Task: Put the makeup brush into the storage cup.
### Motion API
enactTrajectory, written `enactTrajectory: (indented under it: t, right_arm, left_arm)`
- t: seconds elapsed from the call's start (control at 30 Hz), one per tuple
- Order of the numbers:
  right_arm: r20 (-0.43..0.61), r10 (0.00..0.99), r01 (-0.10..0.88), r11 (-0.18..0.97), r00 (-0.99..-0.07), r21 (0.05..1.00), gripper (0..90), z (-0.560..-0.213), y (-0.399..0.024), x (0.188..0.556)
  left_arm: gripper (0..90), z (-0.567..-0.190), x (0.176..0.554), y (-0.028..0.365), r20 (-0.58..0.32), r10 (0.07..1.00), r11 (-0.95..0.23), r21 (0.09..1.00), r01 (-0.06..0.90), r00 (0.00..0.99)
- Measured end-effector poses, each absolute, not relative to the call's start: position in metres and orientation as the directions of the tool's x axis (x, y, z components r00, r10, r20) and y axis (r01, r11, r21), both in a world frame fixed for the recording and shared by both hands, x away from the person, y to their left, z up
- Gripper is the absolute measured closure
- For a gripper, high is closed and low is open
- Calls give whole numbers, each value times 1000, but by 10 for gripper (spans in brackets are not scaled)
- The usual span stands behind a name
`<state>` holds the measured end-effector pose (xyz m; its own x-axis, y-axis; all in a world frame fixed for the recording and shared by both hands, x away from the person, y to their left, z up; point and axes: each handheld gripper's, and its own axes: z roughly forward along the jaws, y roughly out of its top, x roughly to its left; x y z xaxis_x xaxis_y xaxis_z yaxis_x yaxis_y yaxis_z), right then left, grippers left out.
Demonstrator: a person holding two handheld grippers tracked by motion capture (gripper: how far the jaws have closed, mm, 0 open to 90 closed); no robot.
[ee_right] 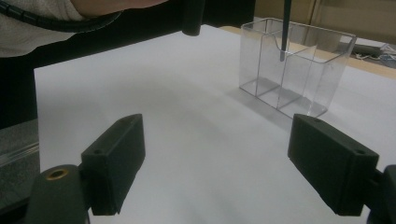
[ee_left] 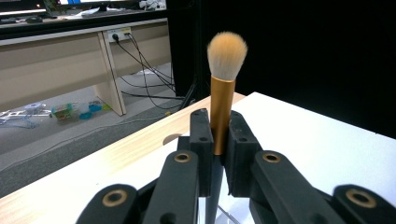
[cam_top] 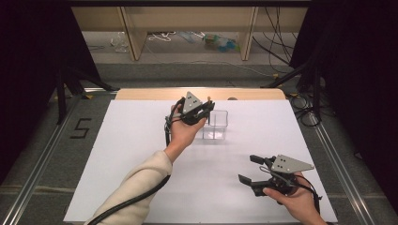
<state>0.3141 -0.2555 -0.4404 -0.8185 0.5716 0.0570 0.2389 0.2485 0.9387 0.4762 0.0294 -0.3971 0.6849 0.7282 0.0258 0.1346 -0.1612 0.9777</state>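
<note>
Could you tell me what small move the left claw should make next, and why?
Probably lower the makeup brush straight down: the left claw grips its gold ferrule upright, and the dark handle tip hangs inside the clear organizer, above its floor.

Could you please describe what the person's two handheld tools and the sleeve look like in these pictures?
Both are black two-jaw devices. The left tool and the right tool each carry a grey three-cornered plate on top. The jaw pads are black rectangular blocks on links with brass-coloured pivots. A black cable trails along the cream sleeve.
</note>
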Motion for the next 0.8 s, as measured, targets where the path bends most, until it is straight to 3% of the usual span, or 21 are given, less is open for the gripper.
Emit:
enactTrajectory:
  t: [0.8]
  right_arm:
    - [49, 578, 249, 273, -815, 929, 200, -439, -257, 313]
  left_arm:
    - [834, -407, 477, 28, 4, 723, -166, 972, 168, 691]
